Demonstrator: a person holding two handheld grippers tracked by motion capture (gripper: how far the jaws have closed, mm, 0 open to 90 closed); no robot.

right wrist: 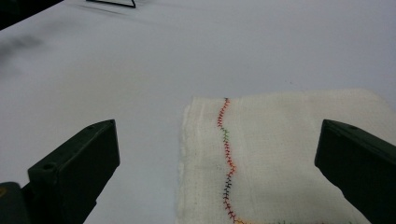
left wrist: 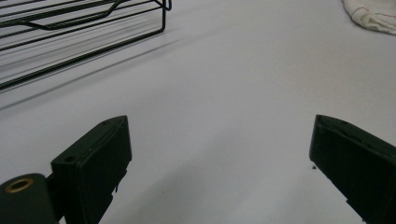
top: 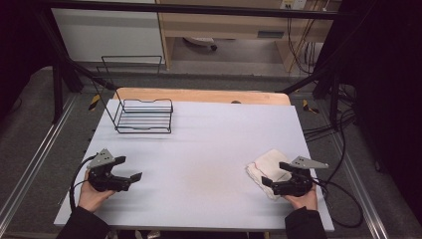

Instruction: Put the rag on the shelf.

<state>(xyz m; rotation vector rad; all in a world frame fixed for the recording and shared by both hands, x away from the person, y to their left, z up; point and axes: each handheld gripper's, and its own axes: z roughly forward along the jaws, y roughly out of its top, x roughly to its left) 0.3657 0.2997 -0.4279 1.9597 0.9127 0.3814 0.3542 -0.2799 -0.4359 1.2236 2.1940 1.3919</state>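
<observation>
Wide bare table (top: 199, 149); left gripper (top: 130, 168) spread, right gripper (top: 275, 173) spread over cloth (top: 266, 164) near edge.

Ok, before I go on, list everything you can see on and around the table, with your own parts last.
folded cream cloth with multicoloured stitching: one, cream, near right of the table, just ahead of the right gripper.
black wire rack: one, black, far left of the table.
pale lilac table surface: one, pale lilac, centre; light wooden edge at the far side.
left gripper: one, black with grey plate, near left, jaws open, nothing between them.
right gripper: one, black with grey plate, near right, jaws open over the cloth's edge.
hands: two, dark sleeves, bottom edge.
</observation>
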